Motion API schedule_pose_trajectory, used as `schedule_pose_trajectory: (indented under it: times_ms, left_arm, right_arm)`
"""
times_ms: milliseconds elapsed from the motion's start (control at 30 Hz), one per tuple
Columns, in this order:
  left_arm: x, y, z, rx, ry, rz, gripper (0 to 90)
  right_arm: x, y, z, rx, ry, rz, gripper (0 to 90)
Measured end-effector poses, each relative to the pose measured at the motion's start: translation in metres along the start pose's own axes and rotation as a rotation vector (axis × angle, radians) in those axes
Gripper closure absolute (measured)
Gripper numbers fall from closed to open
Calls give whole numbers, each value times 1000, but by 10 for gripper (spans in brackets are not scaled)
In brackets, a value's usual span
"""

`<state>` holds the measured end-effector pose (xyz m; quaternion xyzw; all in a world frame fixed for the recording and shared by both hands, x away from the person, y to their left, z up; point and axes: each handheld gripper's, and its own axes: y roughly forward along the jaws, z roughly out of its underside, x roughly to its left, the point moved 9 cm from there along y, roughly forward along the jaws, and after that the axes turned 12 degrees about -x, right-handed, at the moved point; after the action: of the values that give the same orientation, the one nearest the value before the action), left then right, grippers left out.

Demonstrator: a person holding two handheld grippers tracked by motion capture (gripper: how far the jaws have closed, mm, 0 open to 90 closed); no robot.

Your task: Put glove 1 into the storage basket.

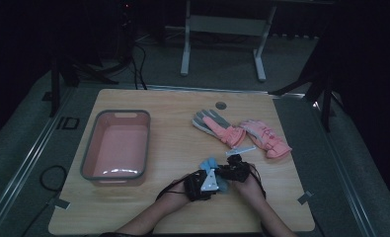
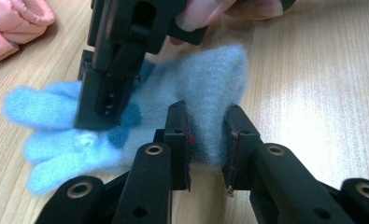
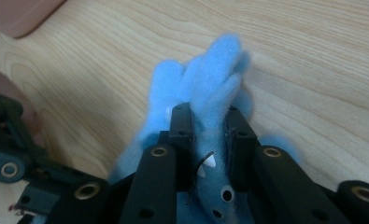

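Observation:
A fuzzy light-blue glove (image 1: 210,163) lies on the wooden table (image 1: 173,128) near the front edge, between both hands. In the left gripper view, my left gripper (image 2: 209,135) is shut on a raised fold of the glove (image 2: 205,93) at its cuff end. The right gripper (image 2: 100,112) reaches down from above onto the glove's middle. In the right gripper view, my right gripper (image 3: 209,135) is shut on a pinched ridge of the glove (image 3: 210,84), whose fingers point away. In the high view, the left gripper (image 1: 217,183) and right gripper (image 1: 223,172) stand close together.
A pink tub with a grey rim (image 1: 86,158) stands on the left of the table. Two pink gloves (image 1: 217,126) (image 1: 264,138) lie at the back right, with a small white strip (image 1: 241,150) in front of them. A desk frame (image 1: 222,29) stands beyond the table.

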<state>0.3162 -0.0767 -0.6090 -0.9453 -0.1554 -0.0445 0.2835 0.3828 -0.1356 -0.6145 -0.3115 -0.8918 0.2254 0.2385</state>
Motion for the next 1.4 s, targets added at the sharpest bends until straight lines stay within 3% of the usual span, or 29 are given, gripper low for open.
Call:
schedule_pose_trajectory:
  times_ms: [167,267,467,733,1033,1400]
  left_arm:
    - [4,-5,-5,7,-44,16,766]
    - [9,-11,-9,-5,-47,9,768]
    - [18,-24,-21,-12,-38,-6,772]
    - [32,-43,-36,-13,-17,-36,773]
    - [46,-64,-42,14,11,-70,773]
    - [60,-94,-42,32,5,-107,773]
  right_arm:
    - [3,-5,-8,-20,25,-22,793]
    - [4,-7,-15,-35,20,-22,794]
    - [9,-13,-35,-76,41,-46,794]
    - [19,-16,-63,-111,6,-57,794]
    - [33,-12,-90,-142,-5,-82,794]
    - [52,-1,-117,-140,-34,-120,795]
